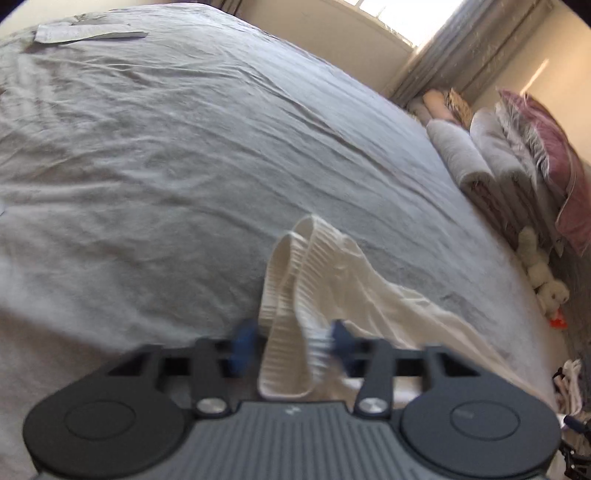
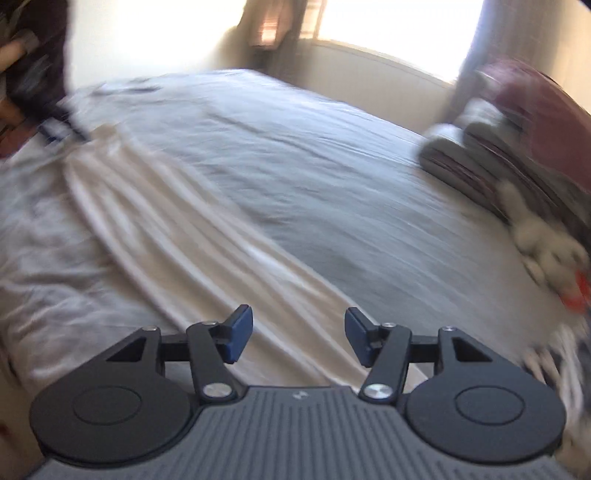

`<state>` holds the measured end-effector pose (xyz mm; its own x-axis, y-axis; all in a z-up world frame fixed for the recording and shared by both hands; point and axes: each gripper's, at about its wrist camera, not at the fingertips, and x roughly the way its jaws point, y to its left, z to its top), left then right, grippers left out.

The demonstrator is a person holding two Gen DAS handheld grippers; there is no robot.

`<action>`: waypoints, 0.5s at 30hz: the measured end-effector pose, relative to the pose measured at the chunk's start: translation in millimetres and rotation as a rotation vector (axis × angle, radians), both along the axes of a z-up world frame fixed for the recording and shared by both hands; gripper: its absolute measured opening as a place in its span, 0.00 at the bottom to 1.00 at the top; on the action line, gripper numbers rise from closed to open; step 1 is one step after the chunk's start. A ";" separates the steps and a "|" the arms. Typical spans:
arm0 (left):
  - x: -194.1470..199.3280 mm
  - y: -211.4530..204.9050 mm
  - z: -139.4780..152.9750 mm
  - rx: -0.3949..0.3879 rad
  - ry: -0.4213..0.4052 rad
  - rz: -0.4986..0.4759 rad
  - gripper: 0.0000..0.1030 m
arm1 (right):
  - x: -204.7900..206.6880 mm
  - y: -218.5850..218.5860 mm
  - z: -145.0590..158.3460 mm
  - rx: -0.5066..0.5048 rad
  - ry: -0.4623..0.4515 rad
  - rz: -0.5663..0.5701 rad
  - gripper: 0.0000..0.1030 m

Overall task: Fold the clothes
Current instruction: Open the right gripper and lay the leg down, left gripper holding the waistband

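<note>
A cream garment (image 1: 369,295) lies stretched in a long, rumpled band across the grey bed (image 1: 166,147), and we judge the folding barely begun. From the left wrist view, our left hand-held gripper (image 1: 291,343) has the garment's ribbed edge (image 1: 295,280) bunched up between its blue pads (image 1: 242,345); motion blur keeps us from saying whether the pads pinch the cloth or merely bracket it. From the right wrist view, our right hand-held gripper (image 2: 299,339) stands spread and carries nothing, its pads clear above the cream cloth that runs beneath and away toward the far left of the bed.

No crease or doubled layer shows in the cream garment, apart from that gathered edge. A flat pale item (image 1: 85,32) rests near the far corner of the bed; whether it is a finished fold we cannot tell. Grey rolled bedding (image 1: 461,155) and a pink pillow (image 1: 546,147) are heaped beyond the bed's edge, with a pale soft toy (image 1: 543,273) below them.

What remains, as we read it: laying the garment flat, bringing its ends together, and smoothing the result.
</note>
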<state>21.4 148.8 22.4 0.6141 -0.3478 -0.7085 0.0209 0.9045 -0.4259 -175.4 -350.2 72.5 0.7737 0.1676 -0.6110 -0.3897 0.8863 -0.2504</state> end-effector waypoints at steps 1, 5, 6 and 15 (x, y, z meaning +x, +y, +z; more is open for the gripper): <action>1.3 -2.0 0.4 0.012 -0.001 0.008 0.27 | 3.5 11.4 -3.3 -0.010 0.003 0.036 0.57; -2.3 9.5 13.9 -0.055 -0.043 0.066 0.25 | 19.1 45.9 -14.6 -0.070 0.017 0.122 0.57; -4.0 14.9 18.0 -0.078 -0.055 0.082 0.25 | 22.1 52.0 -16.8 -0.078 0.019 0.135 0.57; -28.8 74.8 44.9 -0.174 -0.105 0.281 0.04 | 38.0 70.8 -17.3 -0.068 -0.003 0.122 0.57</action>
